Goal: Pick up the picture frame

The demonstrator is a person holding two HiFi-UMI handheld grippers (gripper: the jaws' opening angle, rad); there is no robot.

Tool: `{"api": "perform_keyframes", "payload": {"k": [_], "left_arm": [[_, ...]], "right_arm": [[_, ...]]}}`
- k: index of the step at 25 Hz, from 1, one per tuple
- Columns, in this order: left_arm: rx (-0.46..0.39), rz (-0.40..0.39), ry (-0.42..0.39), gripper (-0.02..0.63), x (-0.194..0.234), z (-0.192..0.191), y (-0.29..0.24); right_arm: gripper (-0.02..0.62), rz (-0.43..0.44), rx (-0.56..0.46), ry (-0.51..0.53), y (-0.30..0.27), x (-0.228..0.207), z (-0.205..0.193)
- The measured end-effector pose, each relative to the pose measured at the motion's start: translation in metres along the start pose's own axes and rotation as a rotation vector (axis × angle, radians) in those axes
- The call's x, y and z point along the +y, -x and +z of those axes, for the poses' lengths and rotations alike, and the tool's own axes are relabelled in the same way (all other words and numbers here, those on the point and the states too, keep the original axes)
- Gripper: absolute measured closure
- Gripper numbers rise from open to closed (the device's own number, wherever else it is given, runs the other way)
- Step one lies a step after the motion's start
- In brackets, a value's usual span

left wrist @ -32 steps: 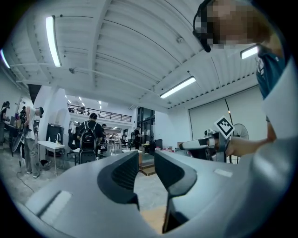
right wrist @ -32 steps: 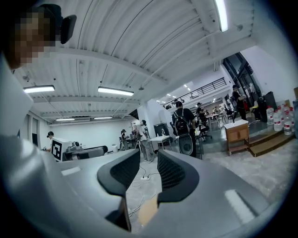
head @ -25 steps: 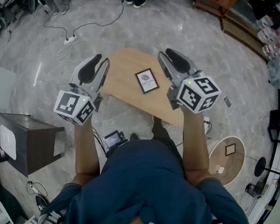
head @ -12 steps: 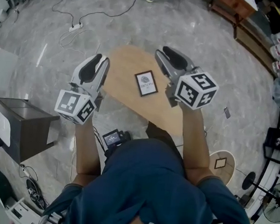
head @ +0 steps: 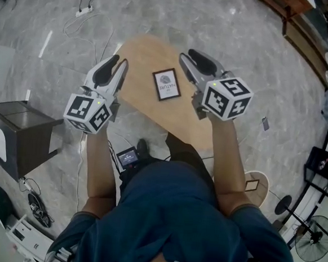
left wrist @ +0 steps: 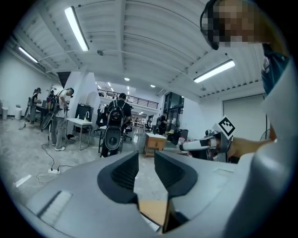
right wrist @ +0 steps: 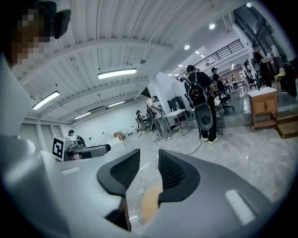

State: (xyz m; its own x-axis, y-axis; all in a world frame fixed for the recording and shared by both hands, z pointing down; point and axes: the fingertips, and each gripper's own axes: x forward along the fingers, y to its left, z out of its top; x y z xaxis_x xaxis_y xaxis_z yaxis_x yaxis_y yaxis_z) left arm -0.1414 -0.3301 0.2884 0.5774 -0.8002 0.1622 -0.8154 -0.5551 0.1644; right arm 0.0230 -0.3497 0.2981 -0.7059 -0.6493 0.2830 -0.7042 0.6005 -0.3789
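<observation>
A small black picture frame (head: 166, 84) with a white print lies flat on the oval wooden table (head: 141, 58). Held up in the air at the table's left edge, my left gripper (head: 119, 62) has its jaws a narrow gap apart and nothing between them. To the right of the frame hovers my right gripper (head: 187, 54), also narrowly open and empty. Neither touches the frame. The left gripper view shows the left gripper (left wrist: 146, 160) aimed across the room, with a sliver of table (left wrist: 153, 211) below. The right gripper (right wrist: 149, 160) looks the same way in its own view.
A dark grey cabinet (head: 22, 139) stands on the marble floor to the left. A small device (head: 127, 157) with cables lies by the person's feet. A round side table (head: 256, 186) is at the right, a fan (head: 313, 244) beyond it. People and desks fill the far room.
The table and frame have slid slightly up and left in the head view as the person shifted. Both grippers keep the same pose and narrow gap.
</observation>
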Motion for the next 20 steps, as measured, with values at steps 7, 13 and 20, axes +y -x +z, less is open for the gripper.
{"api": "perform_keyframes", "payload": {"k": [7, 13, 20], "left_arm": [[0.114, 0.018, 0.069, 0.502, 0.019, -0.075, -0.036], [0.206, 0.035, 0.148, 0.502, 0.036, -0.146, -0.061], [0.301, 0.043, 0.236, 0.502, 0.051, -0.226, -0.090]], "right_arm": [[0.486, -0.014, 0.117, -0.054, -0.030, -0.045, -0.068], [0.486, -0.022, 0.208, -0.097, -0.057, -0.080, -0.127], [0.486, -0.030, 0.284, -0.150, -0.087, -0.122, -0.190]]}}
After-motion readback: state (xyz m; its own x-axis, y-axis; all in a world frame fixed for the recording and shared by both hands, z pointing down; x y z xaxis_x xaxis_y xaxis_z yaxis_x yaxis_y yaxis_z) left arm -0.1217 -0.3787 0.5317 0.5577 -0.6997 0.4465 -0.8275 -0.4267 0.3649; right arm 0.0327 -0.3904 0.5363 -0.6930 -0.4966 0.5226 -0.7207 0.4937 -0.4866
